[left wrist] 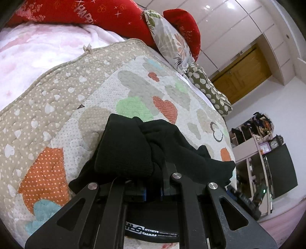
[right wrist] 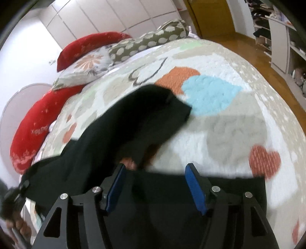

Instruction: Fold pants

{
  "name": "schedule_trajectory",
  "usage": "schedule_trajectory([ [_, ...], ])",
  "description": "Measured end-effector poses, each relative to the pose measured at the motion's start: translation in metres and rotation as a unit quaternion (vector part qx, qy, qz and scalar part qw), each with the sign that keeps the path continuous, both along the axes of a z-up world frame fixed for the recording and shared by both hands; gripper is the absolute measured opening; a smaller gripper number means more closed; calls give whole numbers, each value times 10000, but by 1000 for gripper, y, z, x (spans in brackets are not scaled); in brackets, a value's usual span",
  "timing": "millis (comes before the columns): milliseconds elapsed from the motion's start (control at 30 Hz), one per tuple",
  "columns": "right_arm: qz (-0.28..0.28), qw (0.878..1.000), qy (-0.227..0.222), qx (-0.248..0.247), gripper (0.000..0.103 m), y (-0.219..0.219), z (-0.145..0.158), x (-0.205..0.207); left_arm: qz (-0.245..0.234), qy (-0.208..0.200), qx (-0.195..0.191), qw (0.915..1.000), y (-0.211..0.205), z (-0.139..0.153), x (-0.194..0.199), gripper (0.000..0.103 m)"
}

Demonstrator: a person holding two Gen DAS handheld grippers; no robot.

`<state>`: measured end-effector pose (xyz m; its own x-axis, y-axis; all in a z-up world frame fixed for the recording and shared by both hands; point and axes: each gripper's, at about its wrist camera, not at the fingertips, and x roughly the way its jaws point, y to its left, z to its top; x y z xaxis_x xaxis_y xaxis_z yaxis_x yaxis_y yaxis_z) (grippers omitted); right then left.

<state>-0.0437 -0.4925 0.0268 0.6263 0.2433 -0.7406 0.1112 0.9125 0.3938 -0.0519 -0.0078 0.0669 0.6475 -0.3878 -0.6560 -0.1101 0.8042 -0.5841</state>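
A: Where are the black pants (right wrist: pixel 107 134) lying?

B: On the quilted bedspread (right wrist: pixel 220 134), the one with hearts in orange, blue, green and grey. In the right wrist view one stretch of dark cloth runs from the lower left up towards the middle of the bed and ends in a hem near a blue heart. Another band lies flat across the bottom, just under the right gripper (right wrist: pixel 155 168).

A: Does that gripper hold anything?

B: No. Its blue pads (right wrist: pixel 193 183) stand apart, with the flat band of cloth under them and nothing pinched. That picture is blurred.

A: And the left gripper (left wrist: pixel 153 172)?

B: Clamped on the pants (left wrist: pixel 133 149). In the left wrist view a thick bunch of black fabric is heaped over the fingers and hides the tips; only slivers of blue pad show, close together beneath it.

A: What lies around the bed?

B: Red pillows (left wrist: pixel 99 13) and a floral pillow (left wrist: pixel 170 40) at the head, a pink blanket (left wrist: pixel 38 57) beside the bedspread, then an olive spotted bolster (left wrist: pixel 208 90). Further off there are white wardrobe doors (left wrist: pixel 229 28), a wooden door (left wrist: pixel 242 72) and cluttered shelves (left wrist: pixel 254 134). Fingers of a hand (right wrist: pixel 19 228) show at the lower left edge of the right wrist view.
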Motion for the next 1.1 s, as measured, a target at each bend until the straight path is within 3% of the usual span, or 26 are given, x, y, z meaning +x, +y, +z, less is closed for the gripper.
schedule_trajectory([
  [133,-14,9994,-146,-306,65,9,-2,28,23,61,-21,10000,2,-2,3,8],
  [167,47,9990,-187,-406,60,15,-1,33,33,66,-23,10000,2,-3,3,8],
  [200,134,9986,-240,-451,53,17,-1,35,39,73,-10,10000,2,-3,3,8],
  [233,276,9983,-286,-428,29,20,0,38,45,84,0,10000,1,-3,3,8],
  [267,361,9982,-271,-386,17,22,0,41,50,100,-2,9999,1,-4,3,8],
  [300,365,9984,-269,-347,15,20,1,41,52,107,-15,9999,1,-2,3,8],
  [367,294,9983,-484,-116,13,11,15,29,19,79,-85,9999,3,1,0,8],
  [533,192,9926,-1181,-205,12,-14,70,-32,-48,-138,-240,9996,11,18,-13,8],
  [667,106,9905,-1338,-306,12,-38,91,-90,-190,-212,-255,9993,18,23,-28,8],
  [767,-101,9943,-1019,-298,12,-57,73,-117,-269,-50,-132,9995,16,11,-37,8],
  [933,-425,9976,-166,-513,12,-69,22,-109,-148,539,133,9984,11,-24,-33,8],
  [1100,-395,9969,-236,-646,11,-76,26,-122,-168,455,196,9986,11,-19,-37,8],
])
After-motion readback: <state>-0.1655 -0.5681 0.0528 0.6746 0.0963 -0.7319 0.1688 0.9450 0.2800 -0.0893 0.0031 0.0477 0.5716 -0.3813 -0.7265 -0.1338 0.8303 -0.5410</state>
